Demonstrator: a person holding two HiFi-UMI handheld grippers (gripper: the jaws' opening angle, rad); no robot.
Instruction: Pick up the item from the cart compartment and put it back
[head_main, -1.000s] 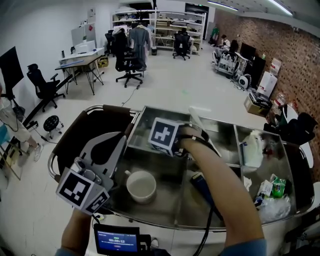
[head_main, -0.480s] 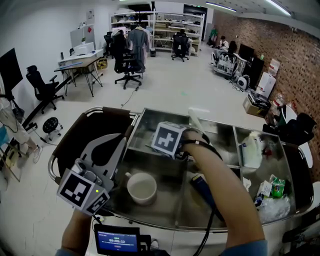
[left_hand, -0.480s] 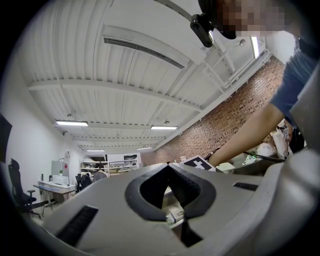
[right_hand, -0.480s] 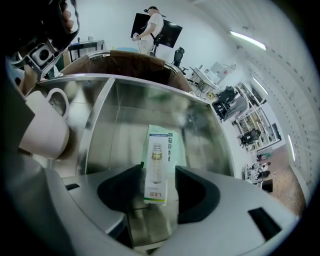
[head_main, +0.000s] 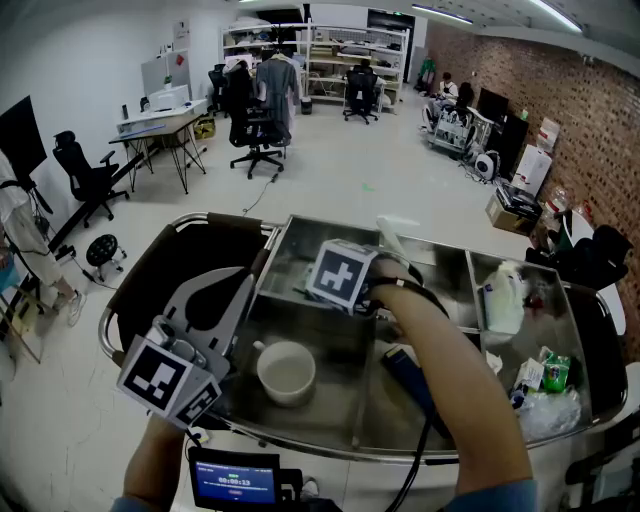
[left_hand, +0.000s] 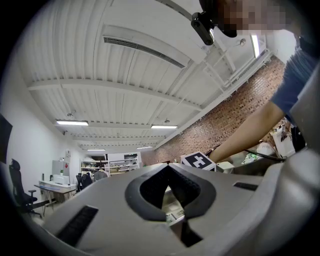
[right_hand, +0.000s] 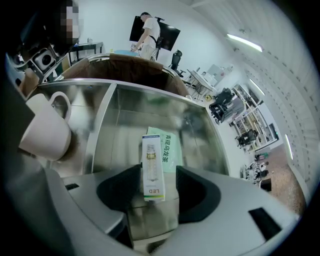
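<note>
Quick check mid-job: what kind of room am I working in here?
Likely an open-plan lab or workshop office: desks with office chairs, stocked shelves at the far end, and a brick wall along one side.

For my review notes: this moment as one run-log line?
right gripper: jaws just opened, bulb box between them, in cart compartment | left gripper: jaws together, empty

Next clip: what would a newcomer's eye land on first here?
The right gripper reaches down into the steel cart's far compartment, its jaws just opening around a slim white LED bulb box that lies over a green packet. Next comes the white ceramic mug in the near compartment, by the shut left gripper.
</note>
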